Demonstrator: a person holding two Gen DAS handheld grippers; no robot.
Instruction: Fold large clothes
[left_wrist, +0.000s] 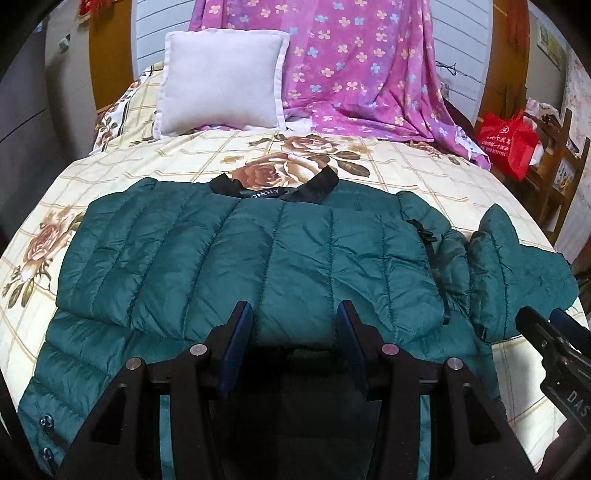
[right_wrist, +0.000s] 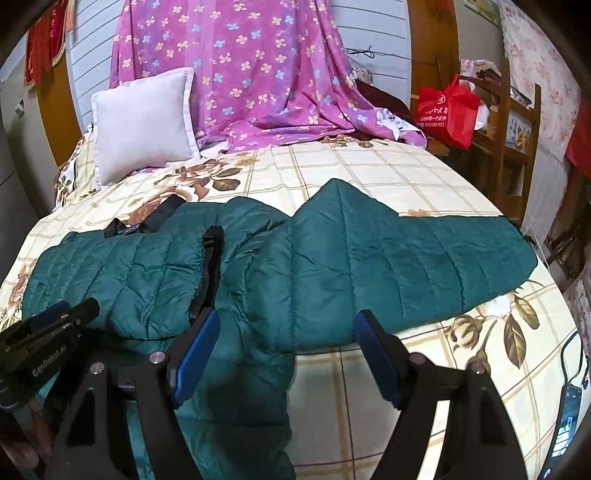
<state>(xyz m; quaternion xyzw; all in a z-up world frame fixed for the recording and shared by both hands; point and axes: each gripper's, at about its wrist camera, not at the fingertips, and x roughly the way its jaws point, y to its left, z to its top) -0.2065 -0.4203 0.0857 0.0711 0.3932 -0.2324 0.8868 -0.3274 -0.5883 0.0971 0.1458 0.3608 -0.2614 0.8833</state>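
A teal quilted puffer jacket (left_wrist: 258, 258) with a black collar (left_wrist: 314, 182) lies spread on the bed. One side panel is folded over its body. My left gripper (left_wrist: 293, 314) is open over the jacket's near hem, with nothing between its blue pads. In the right wrist view the jacket (right_wrist: 258, 280) stretches across the bed, its right sleeve (right_wrist: 443, 258) laid out flat to the right. My right gripper (right_wrist: 286, 325) is open above the sleeve's base near the lower edge. Each gripper shows at the edge of the other's view.
The bed has a cream floral quilt (left_wrist: 424, 173). A white pillow (left_wrist: 221, 81) and a pink flowered sheet (left_wrist: 351, 74) are at the headboard. A red bag (right_wrist: 447, 110) sits on a wooden shelf to the right. A phone with cable (right_wrist: 565, 417) lies at the bed's right edge.
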